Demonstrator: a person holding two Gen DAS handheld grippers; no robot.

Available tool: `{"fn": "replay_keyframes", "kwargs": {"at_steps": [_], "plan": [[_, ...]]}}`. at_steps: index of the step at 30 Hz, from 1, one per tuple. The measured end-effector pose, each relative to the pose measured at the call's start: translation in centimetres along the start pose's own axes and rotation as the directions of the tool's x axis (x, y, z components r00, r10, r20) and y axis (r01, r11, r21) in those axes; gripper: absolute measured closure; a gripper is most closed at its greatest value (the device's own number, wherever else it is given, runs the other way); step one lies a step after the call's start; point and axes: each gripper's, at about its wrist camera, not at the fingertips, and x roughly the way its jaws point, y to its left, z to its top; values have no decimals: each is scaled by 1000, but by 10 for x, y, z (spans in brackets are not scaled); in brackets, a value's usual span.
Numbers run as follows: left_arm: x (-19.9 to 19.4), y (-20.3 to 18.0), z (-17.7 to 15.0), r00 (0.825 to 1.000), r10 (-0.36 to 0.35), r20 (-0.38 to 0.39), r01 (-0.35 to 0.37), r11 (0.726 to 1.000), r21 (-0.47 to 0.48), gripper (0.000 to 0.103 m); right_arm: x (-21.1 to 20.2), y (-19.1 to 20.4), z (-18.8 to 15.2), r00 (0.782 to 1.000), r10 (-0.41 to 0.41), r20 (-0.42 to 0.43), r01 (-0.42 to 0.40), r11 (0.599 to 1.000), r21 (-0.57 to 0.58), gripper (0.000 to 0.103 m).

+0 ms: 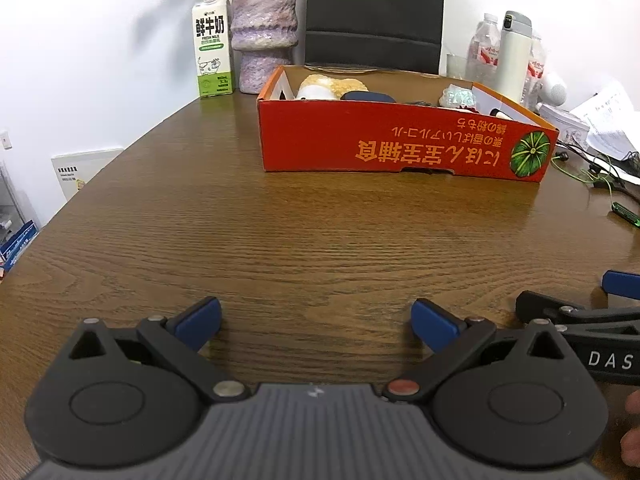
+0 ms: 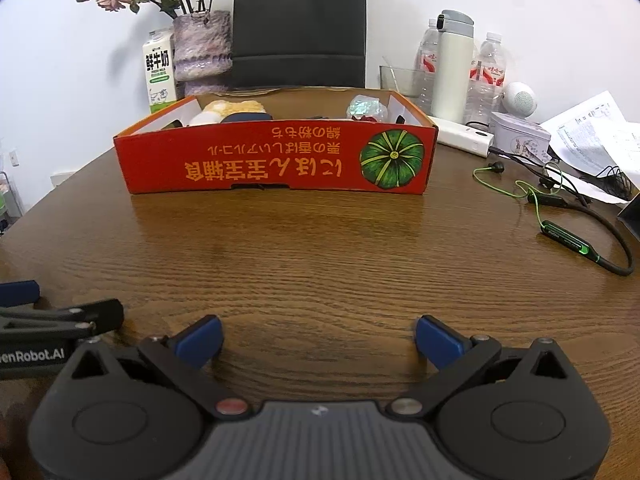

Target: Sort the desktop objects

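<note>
A red cardboard box [image 1: 400, 144] [image 2: 276, 160] with a green pumpkin print stands at the back of the brown wooden table [image 1: 280, 232]. Inside it lie a cream plush toy [image 1: 324, 86] [image 2: 224, 111], a dark blue object [image 1: 368, 96] and a shiny crinkled packet [image 1: 456, 96] [image 2: 366, 107]. My left gripper [image 1: 316, 316] is open over bare wood near the front edge, nothing between its blue pads. My right gripper [image 2: 318, 336] is open too, wide and holding nothing, side by side with the left one. Each gripper shows at the edge of the other's view.
A milk carton [image 1: 212, 46] and a purple vase [image 1: 264, 32] stand back left, a black chair [image 1: 374, 12] behind the box. Bottles, a white flask [image 2: 452, 68], a white power bank [image 2: 466, 138], a tin [image 2: 520, 136], papers and green-corded earphones [image 2: 560, 236] crowd the right side.
</note>
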Motion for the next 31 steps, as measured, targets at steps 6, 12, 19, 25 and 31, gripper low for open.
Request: {"fn": "replay_keyframes", "kwargs": {"at_steps": [6, 12, 19, 25, 31], "plan": [[-1, -1, -1, 1000, 10, 3, -10, 1000, -7, 0, 0, 0, 0, 1000, -2, 0, 2, 1000, 2, 0], [0, -1, -2, 1000, 11, 4, -11, 1000, -10, 0, 0, -1, 0, 1000, -2, 0, 2, 1000, 2, 0], [0, -1, -2, 1000, 11, 4, -11, 1000, -10, 0, 0, -1, 0, 1000, -2, 0, 2, 1000, 2, 0], [0, -1, -2, 1000, 11, 4, -11, 1000, -10, 0, 0, -1, 0, 1000, -2, 0, 2, 1000, 2, 0], [0, -1, -2, 1000, 11, 4, -11, 1000, -10, 0, 0, -1, 0, 1000, -2, 0, 2, 1000, 2, 0]]}}
